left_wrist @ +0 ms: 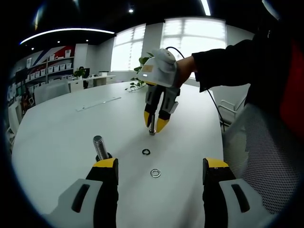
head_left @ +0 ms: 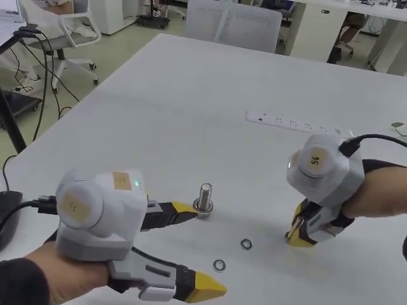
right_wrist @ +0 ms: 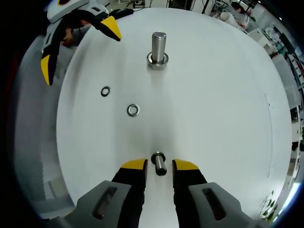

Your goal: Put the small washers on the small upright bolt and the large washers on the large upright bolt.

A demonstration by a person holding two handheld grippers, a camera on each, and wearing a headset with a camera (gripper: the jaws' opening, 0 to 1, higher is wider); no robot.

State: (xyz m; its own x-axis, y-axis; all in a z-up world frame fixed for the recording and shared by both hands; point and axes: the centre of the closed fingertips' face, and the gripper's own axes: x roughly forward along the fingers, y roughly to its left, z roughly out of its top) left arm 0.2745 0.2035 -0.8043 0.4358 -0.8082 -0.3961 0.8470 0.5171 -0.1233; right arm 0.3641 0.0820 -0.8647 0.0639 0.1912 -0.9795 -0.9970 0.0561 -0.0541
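On the desk the large upright bolt stands with the farther washer at its 4 o'clock, the nearer washer at 5, the small upright bolt near 4 between the jaws of the right hand-held gripper, and a power strip at 1.

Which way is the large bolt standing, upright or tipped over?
Upright: the large bolt stands on its base on the table, with its threaded shaft pointing straight up.

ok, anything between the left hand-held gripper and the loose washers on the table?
Nothing visible. The nearer washer and the farther washer lie on bare table ahead of the open left hand-held gripper. The large bolt stands off by its left jaw, outside the path.
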